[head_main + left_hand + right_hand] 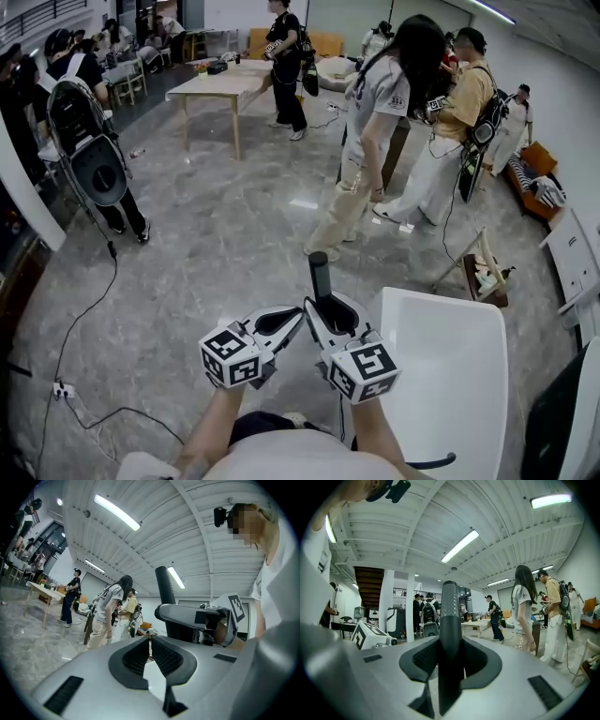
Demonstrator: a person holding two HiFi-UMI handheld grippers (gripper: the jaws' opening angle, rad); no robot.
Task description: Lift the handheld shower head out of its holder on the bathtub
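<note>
Grey stone floor (234,234) lies left of the white bathtub (441,375). Beside the tub, the right gripper (328,311) clamps the upright shower head (319,272); the left gripper (292,319) is closed and empty.

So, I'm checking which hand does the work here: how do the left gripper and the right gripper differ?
The right gripper has its jaws clamped on the dark shower handle, which sticks out well beyond them. The left gripper has nothing between its jaws. The right gripper's jaws are kept apart by the handle, while the left gripper's jaws meet at the tips. Both are grey and held close together, side by side.
</note>
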